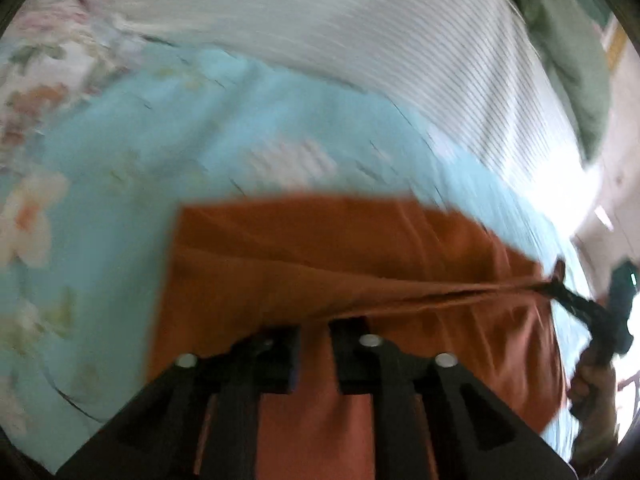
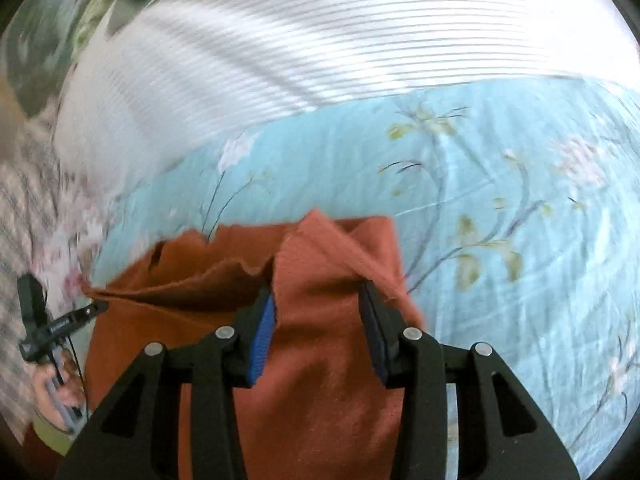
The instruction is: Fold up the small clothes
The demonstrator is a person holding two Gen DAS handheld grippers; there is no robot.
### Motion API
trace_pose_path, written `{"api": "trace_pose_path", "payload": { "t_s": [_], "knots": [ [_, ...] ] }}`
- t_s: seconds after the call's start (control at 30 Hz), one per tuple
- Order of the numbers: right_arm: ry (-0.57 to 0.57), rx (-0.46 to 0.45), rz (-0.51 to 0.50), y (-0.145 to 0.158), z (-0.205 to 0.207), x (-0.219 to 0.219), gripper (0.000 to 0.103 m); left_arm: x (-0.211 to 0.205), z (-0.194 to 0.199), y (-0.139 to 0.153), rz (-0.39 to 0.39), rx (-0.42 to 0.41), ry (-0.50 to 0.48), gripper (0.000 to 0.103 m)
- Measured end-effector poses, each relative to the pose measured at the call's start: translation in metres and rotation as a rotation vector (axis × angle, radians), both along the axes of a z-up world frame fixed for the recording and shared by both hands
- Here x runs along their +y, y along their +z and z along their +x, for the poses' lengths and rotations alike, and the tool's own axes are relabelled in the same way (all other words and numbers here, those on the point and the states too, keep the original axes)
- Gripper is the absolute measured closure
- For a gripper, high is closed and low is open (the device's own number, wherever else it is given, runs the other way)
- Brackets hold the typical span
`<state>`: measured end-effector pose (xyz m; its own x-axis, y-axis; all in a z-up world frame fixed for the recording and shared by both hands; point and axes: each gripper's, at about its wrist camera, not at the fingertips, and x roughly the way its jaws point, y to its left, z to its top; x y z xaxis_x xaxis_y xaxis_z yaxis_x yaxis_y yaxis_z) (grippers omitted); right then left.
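Jaws of our left gripper [image 1: 314, 344] stand narrow, pinching what looks like an edge of the orange garment [image 1: 360, 256]; those of our right gripper [image 2: 318, 320] stand wider, with a bunched corner between them, though we cannot tell whether they truly clamp it. Cloth stretches taut between both jaws, just above the blue floral bed sheet [image 2: 500, 184], with a striped white cover [image 2: 320, 40] farther ahead. We should keep even tension, carry both corners forward together, and lower them squarely onto the far edge.
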<state>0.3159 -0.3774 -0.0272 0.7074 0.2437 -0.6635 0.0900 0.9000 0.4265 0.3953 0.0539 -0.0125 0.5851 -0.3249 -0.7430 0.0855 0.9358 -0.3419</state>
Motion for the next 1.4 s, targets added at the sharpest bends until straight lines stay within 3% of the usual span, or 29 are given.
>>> {"api": "trace_pose_path", "payload": {
  "t_s": [0.03, 0.17, 0.33, 0.43, 0.57, 0.7, 0.87, 1.0, 1.2, 1.3, 1.4],
  "knots": [
    [0.001, -0.001, 0.002, 0.0, -0.003, 0.0, 0.06, 0.007, 0.001, 0.003, -0.005, -0.008, 0.026, 0.066],
    [0.018, -0.005, -0.025, -0.002, -0.023, 0.01, 0.056, 0.033, -0.02, 0.004, -0.042, -0.048, 0.14, 0.057],
    [-0.006, -0.007, -0.065, 0.006, -0.01, 0.012, 0.056, 0.045, -0.034, 0.003, -0.079, -0.025, 0.179, 0.057],
    [-0.079, -0.035, -0.097, 0.018, 0.004, -0.007, 0.054, 0.043, -0.048, 0.011, -0.107, -0.036, 0.17, 0.057],
    [-0.152, -0.04, -0.026, 0.028, 0.002, -0.026, 0.054, 0.034, -0.084, 0.026, -0.139, -0.056, 0.145, 0.052],
    [-0.089, -0.046, 0.04, 0.023, -0.033, -0.008, 0.038, 0.028, -0.133, 0.029, -0.186, -0.064, 0.122, 0.044],
    [0.027, -0.045, 0.115, 0.005, -0.09, 0.032, 0.037, 0.017, -0.188, 0.01, -0.275, -0.004, 0.098, 0.035],
    [0.056, -0.047, 0.151, -0.007, -0.131, 0.053, 0.034, 0.013, -0.224, -0.01, -0.324, 0.039, 0.097, 0.031],
    [0.096, -0.061, 0.274, -0.017, -0.166, 0.069, 0.025, 0.023, -0.237, -0.038, -0.409, 0.099, 0.155, 0.031],
    [0.107, -0.073, 0.292, -0.014, -0.174, 0.077, 0.023, 0.028, -0.23, -0.043, -0.466, 0.079, 0.202, 0.03],
    [0.114, -0.087, 0.296, -0.011, -0.177, 0.083, 0.023, 0.031, -0.218, -0.047, -0.474, 0.046, 0.255, 0.03]
  ]
}}
